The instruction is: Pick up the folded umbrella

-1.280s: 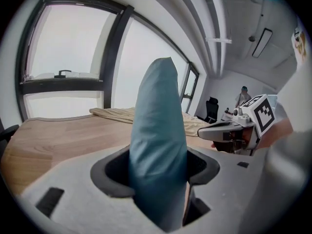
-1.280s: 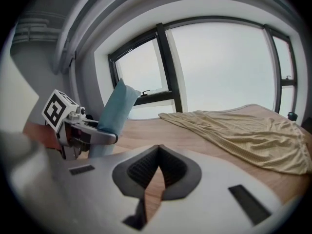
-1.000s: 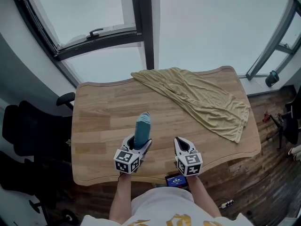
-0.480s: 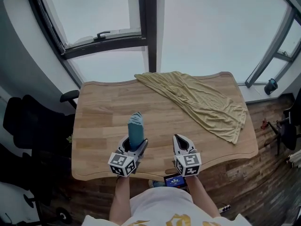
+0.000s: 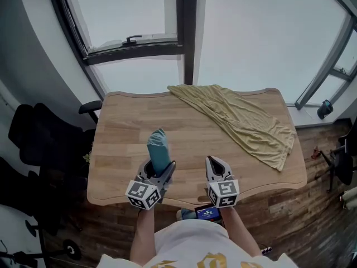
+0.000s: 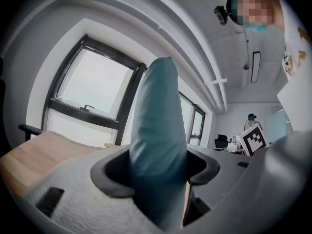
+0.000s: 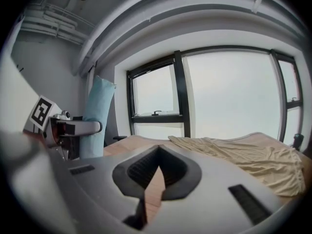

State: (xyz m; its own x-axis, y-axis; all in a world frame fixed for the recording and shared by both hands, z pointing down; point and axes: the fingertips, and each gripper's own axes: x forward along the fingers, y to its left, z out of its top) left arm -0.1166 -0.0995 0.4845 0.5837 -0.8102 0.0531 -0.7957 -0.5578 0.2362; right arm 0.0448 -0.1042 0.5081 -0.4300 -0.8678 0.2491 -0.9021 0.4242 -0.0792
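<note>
- The left gripper (image 5: pixel 158 171) is clamped on the lower part of the folded umbrella (image 5: pixel 158 147). The umbrella stands nearly upright, its teal top well above the jaws. It looks lifted clear of the wooden surface (image 5: pixel 120 130), though no view shows its bottom end.
- The right gripper (image 5: pixel 216 166), just right of the umbrella, has its jaws together on nothing.
- The pick-up looks done or nearly so. To finish it well, hold the squeeze firm, since the smooth sleeve could slide down through the jaws. Raise it straight so the tall top does not swing.
- Beyond the umbrella the surface shows only wood. The olive cloth (image 5: pixel 245 121) lies well to the umbrella's right and farther off, apart from it.
- The surface's near edge is close behind the umbrella, toward the person. Its left edge is not far to the umbrella's left, with a dark chair (image 5: pixel 39 144) past it. Upward looks the freest way.
</note>
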